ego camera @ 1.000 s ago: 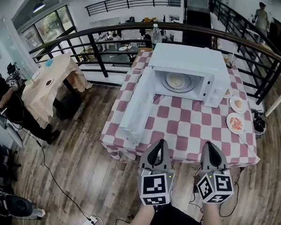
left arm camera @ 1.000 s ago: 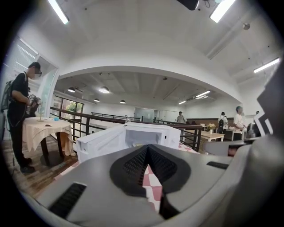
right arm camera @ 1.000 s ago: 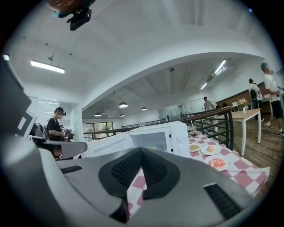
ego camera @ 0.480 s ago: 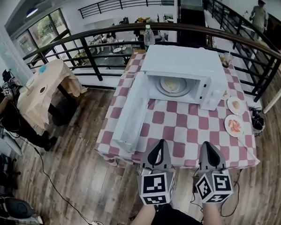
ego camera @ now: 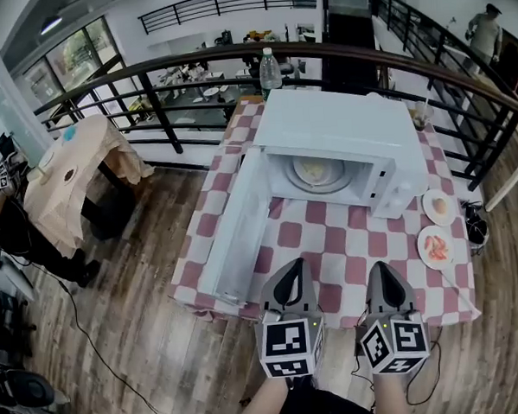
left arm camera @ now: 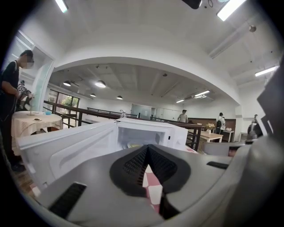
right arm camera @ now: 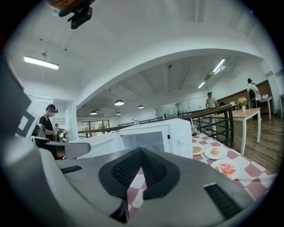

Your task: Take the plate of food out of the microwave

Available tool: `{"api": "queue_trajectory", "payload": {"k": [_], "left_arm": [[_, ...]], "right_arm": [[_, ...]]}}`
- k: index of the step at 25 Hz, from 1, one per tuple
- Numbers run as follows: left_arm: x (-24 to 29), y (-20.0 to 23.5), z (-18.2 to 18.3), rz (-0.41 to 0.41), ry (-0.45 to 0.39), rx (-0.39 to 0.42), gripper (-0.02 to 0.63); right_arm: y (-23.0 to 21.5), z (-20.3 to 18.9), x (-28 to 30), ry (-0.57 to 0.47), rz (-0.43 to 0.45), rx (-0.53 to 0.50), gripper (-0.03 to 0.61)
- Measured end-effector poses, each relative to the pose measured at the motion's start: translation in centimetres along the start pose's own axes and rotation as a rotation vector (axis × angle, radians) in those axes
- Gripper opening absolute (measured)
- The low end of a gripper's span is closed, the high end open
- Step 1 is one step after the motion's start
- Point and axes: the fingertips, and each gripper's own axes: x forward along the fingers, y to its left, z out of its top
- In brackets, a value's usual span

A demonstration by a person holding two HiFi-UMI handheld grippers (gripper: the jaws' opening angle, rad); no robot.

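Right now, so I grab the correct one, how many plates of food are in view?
4. One plate inside the open microwave; three on the table right of it: noodle plate, round-item plate, red-food plate nearest. Others may be hidden.

plate of food [ego camera: 319, 170] in microwave [ego camera: 337, 124] | microwave on table [ego camera: 348, 259] | side plates [ego camera: 438, 207] right

The microwave [ego camera: 332, 120] is white, the tablecloth [ego camera: 331, 252] pink-and-white checked, the floor [ego camera: 136, 338] brown wood-grain planks.
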Motion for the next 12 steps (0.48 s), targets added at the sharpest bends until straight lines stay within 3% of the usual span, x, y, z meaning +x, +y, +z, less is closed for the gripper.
{"api": "queue_trajectory", "payload": {"k": [12], "left_arm": [[7.8,2.3,1.2,-0.03,0.031,-0.015,0.009]], "right_arm": [[-0.7,1.1,7.9,0.022,-0.02,0.016,-0.001]]}}
